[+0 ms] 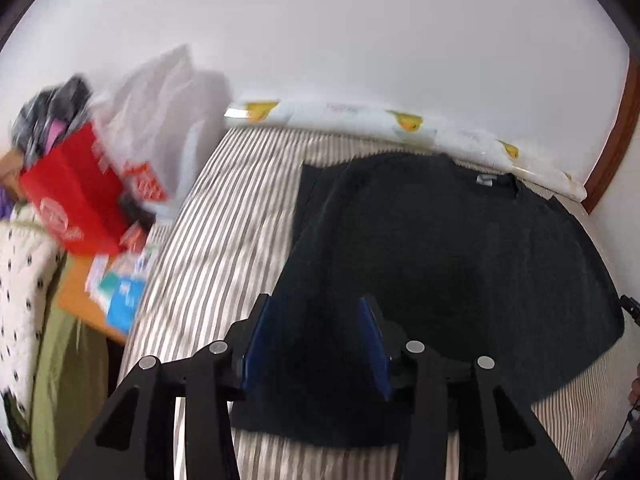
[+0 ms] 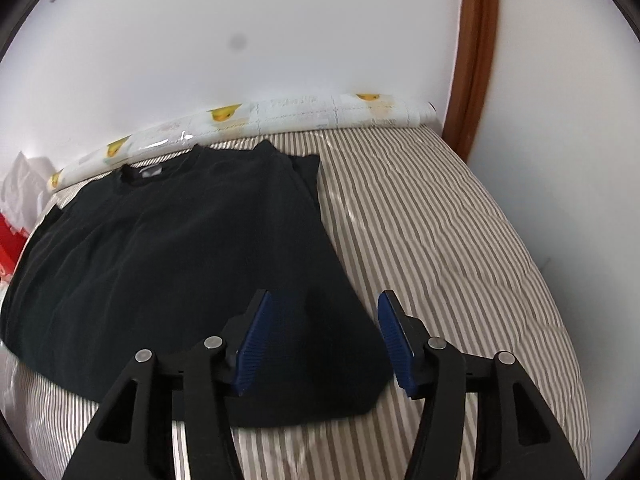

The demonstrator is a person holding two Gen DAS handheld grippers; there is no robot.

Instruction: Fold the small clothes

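Black T-shirt (image 1: 440, 248) spread flat on a striped bed cover (image 1: 224, 216), collar and small grey label at the far end next to a rolled white mat with yellow prints (image 1: 400, 128) along the wall. Sleeve on the left side folded out flat beside the body, hem nearest the cameras.

Left gripper (image 1: 316, 308) hovering above the near left part of the shirt, blue pads (image 1: 256, 344) spread apart, nothing pinched between them, only dark cloth visible below the gap. Left of the bed, blurred: a red paper bag (image 1: 76, 196), a white plastic bag (image 1: 160, 120), a white spotted cloth (image 1: 24, 280) over something olive green, and blue-and-white packets (image 1: 124, 292) on an orange surface.

Right gripper (image 2: 325, 300) above the near right corner of the same shirt (image 2: 180, 248), blue pads (image 2: 394, 332) wide apart and empty; left finger over the cloth, right finger over the bare striped cover (image 2: 440, 240). Shirt's right edge running from the near corner up to a short sleeve near the rolled mat (image 2: 280, 114). Brown wooden frame (image 2: 476, 60) upright at the far right against a white wall (image 2: 240, 20).
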